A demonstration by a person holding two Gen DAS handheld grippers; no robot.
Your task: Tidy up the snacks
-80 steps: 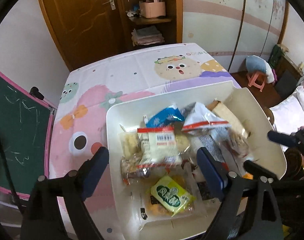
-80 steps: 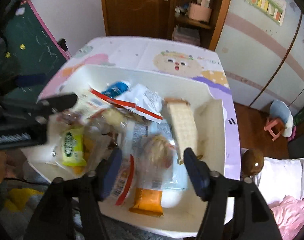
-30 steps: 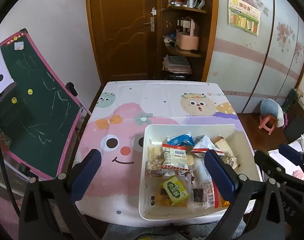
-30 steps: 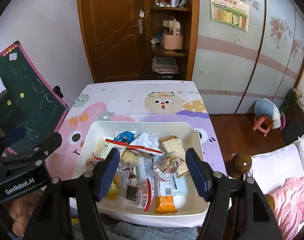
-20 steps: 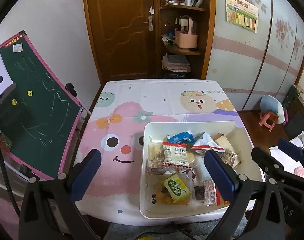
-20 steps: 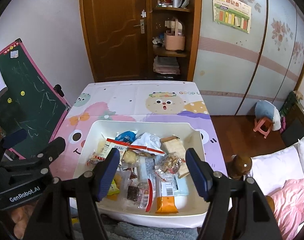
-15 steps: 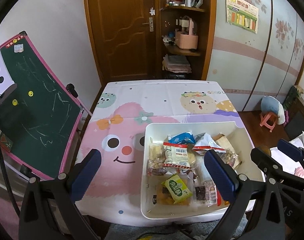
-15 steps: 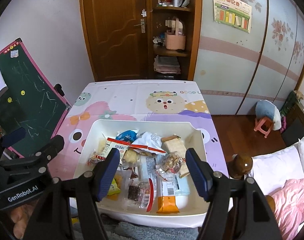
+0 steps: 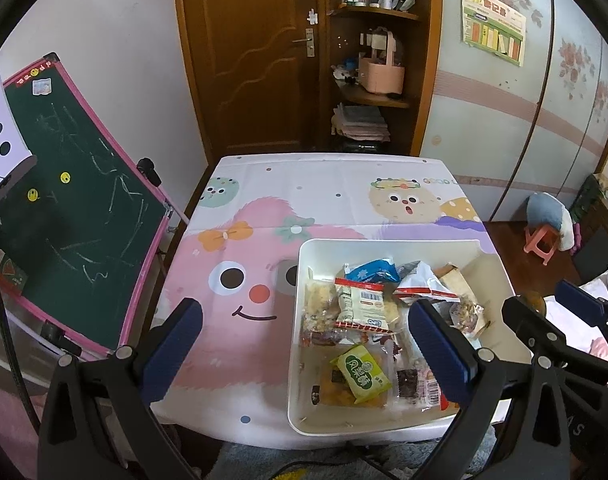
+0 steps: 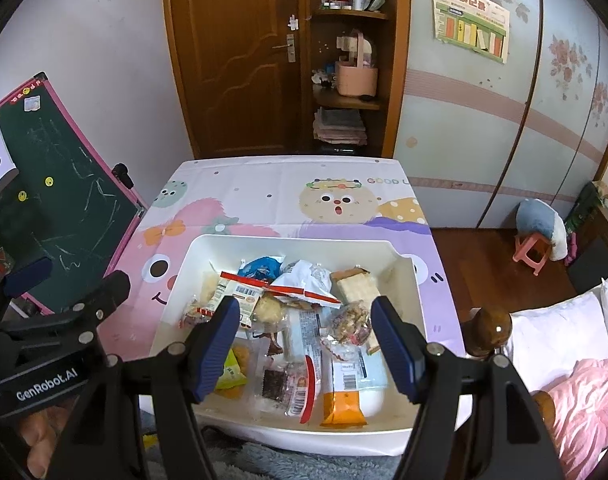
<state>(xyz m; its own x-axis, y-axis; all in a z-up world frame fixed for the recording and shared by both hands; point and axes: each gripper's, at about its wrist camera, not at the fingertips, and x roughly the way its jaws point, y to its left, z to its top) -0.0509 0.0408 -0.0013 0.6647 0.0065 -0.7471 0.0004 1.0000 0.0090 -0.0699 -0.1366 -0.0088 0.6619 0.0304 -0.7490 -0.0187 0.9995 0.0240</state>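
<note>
1. Both grippers have pulled back and up from the bin (image 9: 300, 320) vs. earlier close views; nothing carried out, so sorting looks done or paused.
2. Left gripper (image 9: 302, 344) & right gripper (image 10: 306, 350): jaws wide, empty.
3. Snacks (image 10: 304, 308) lie jumbled, overlapping, inside bin at tabletop's near right corner.

Left wrist: high, angled down, tray (image 9: 300, 320) right of jaws.
Right wrist: same tilt, tray (image 10: 176, 292) between jaws.
Shared: tray, door.
</note>
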